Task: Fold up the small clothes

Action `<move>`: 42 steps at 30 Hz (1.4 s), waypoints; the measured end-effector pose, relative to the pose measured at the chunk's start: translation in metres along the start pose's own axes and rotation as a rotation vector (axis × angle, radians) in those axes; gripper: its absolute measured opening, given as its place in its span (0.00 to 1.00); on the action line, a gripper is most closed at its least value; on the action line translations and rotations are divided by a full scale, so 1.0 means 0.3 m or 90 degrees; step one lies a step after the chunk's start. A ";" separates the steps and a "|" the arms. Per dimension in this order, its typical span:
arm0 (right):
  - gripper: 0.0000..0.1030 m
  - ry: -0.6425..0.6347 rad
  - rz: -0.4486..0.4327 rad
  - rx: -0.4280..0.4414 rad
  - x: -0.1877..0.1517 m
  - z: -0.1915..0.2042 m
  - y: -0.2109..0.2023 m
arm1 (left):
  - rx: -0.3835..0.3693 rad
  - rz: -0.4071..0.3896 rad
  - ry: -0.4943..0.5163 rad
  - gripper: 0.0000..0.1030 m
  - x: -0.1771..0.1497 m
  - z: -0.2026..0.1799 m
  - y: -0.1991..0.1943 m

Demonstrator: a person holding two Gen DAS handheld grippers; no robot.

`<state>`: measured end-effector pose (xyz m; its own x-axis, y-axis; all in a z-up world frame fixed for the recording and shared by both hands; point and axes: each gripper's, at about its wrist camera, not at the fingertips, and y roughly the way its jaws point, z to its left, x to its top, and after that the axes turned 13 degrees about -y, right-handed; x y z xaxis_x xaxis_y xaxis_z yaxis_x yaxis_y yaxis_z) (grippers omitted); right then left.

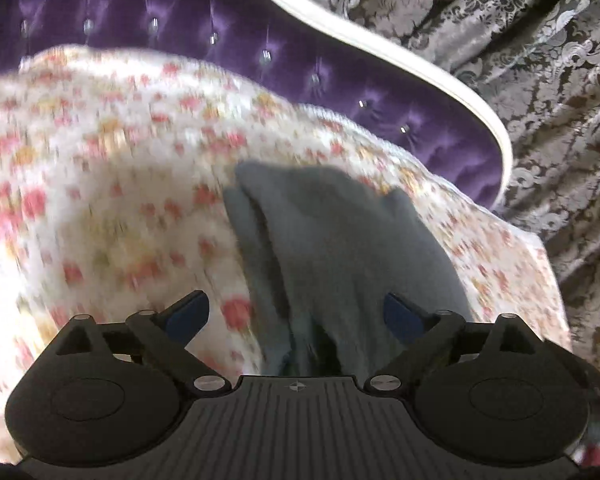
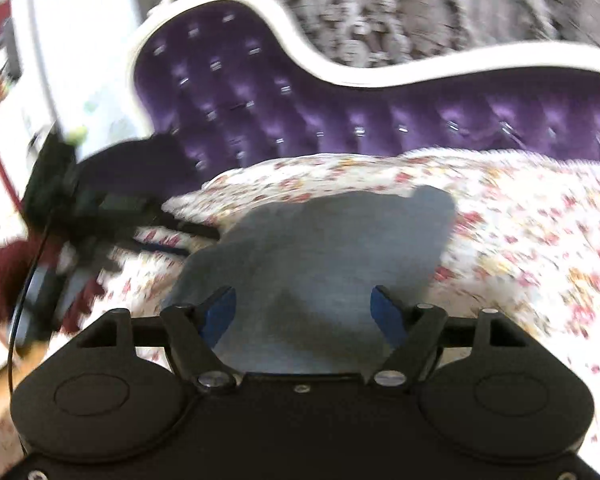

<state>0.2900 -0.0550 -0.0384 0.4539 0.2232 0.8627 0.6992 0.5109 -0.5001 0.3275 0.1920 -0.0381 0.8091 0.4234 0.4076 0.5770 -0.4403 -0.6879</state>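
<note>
A small grey-blue garment [image 1: 332, 248] lies in folds on a floral bedspread [image 1: 112, 184]. My left gripper [image 1: 296, 314] is open above its near end, and the cloth runs between the spread blue pads without being pinched. In the right wrist view the same garment [image 2: 320, 252] lies flatter on the bedspread [image 2: 520, 220]. My right gripper [image 2: 303, 312] is open just above its near edge. The left gripper [image 2: 84, 216] shows at the left of that view, blurred, its fingers reaching the garment's left edge.
A purple tufted headboard [image 1: 228, 40] with a white frame [image 2: 420, 68] stands behind the bed. Patterned grey curtains [image 1: 520, 40] hang beyond it. A dark red sleeve [image 2: 0, 276] shows at the left edge.
</note>
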 end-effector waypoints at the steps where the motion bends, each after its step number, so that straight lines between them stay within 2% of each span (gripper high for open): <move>1: 0.74 0.018 -0.002 0.000 0.001 -0.024 0.001 | -0.009 0.009 0.000 0.94 -0.016 0.001 0.003; 9: 0.79 0.103 -0.002 0.015 -0.020 -0.122 0.000 | -0.049 0.072 -0.012 0.95 -0.080 -0.007 0.086; 12: 0.79 0.133 0.007 0.020 -0.014 -0.172 0.047 | -0.054 0.070 -0.005 1.00 -0.084 -0.022 0.115; 24: 0.85 0.302 0.029 0.108 -0.040 -0.379 0.281 | -0.104 0.064 -0.052 0.99 -0.060 -0.022 0.171; 30: 0.92 0.325 0.005 0.180 -0.015 -0.373 0.361 | -0.140 0.067 -0.076 0.99 -0.071 -0.015 0.181; 33: 0.93 0.311 0.016 0.189 0.002 -0.359 0.386 | -0.154 0.076 -0.091 0.99 -0.066 -0.007 0.187; 35: 0.92 0.310 0.017 0.193 -0.001 -0.356 0.376 | -0.168 0.085 -0.105 0.93 -0.060 0.008 0.185; 36: 0.91 0.315 0.016 0.197 -0.006 -0.360 0.368 | -0.173 0.090 -0.117 0.72 -0.058 0.018 0.185; 37: 0.89 0.320 0.015 0.198 -0.012 -0.365 0.357 | -0.172 0.102 -0.137 0.41 -0.056 0.033 0.192; 38: 0.86 0.323 0.016 0.198 -0.017 -0.368 0.349 | -0.173 0.112 -0.158 0.31 -0.055 0.048 0.201; 39: 0.72 0.323 0.021 0.193 -0.021 -0.370 0.343 | -0.183 0.122 -0.180 0.31 -0.053 0.062 0.210; 40: 0.48 0.319 0.041 0.178 -0.020 -0.369 0.343 | -0.187 0.125 -0.188 0.29 -0.050 0.064 0.213; 42: 0.44 0.323 0.074 0.160 -0.015 -0.368 0.345 | -0.189 0.127 -0.191 0.28 -0.041 0.051 0.203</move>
<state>0.4212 -0.0947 -0.1023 0.7715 -0.1049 0.6275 0.5046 0.7017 -0.5031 0.3510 0.1721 -0.0940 0.8649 0.4981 0.0625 0.4553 -0.7260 -0.5154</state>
